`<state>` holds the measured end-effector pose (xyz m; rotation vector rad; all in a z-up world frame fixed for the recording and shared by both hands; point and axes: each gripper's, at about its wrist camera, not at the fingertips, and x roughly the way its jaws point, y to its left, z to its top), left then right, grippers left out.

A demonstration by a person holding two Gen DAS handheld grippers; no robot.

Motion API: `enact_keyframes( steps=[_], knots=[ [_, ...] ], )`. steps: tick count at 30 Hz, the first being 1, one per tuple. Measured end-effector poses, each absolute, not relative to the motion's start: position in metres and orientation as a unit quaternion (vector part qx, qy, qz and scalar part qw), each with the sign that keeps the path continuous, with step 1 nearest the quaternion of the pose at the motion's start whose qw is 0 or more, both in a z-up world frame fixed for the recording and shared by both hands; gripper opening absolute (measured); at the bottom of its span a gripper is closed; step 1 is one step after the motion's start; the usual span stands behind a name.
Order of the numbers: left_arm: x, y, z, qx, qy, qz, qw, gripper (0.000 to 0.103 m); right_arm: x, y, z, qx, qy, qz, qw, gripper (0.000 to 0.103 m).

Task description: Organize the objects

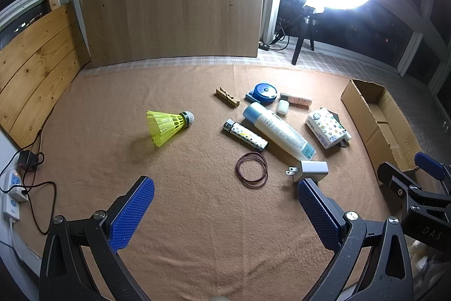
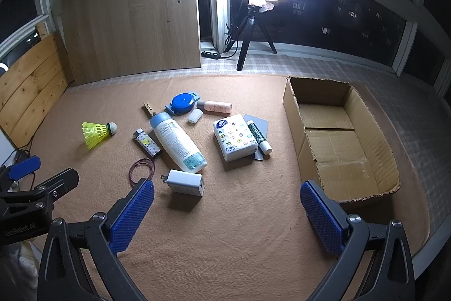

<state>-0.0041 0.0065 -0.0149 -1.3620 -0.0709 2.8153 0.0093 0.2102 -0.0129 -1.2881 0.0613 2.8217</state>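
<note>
From the left wrist view, the left gripper [image 1: 225, 208] was spread fully wide and empty. The yellow shuttlecock [image 1: 169, 124] lay alone, left of the clutter: super light, flimsy skirt, so I'd pinch the cork end.

In the right wrist view, the right gripper [image 2: 227, 209] gaped just as empty. The charger [image 2: 184, 182] sat nearest (hard, boxy, easy flat sides); the cardboard box [image 2: 293, 103] stood empty on the right.

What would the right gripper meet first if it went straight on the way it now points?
Probably bare blanket: the open right gripper angles down at empty cloth. The white charger lies just left of that line and the cardboard box to its right, though depth is unclear.
</note>
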Motion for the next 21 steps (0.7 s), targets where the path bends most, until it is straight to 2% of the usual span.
enact_keyframes(
  steps=[21],
  knots=[
    [-0.0048, 0.0086, -0.0147, -0.437, -0.020, 0.899, 0.011, 0.103, 0.0080, 0.2119, -0.0129, -0.419, 0.023, 0.908, 0.020, 0.102]
  ],
)
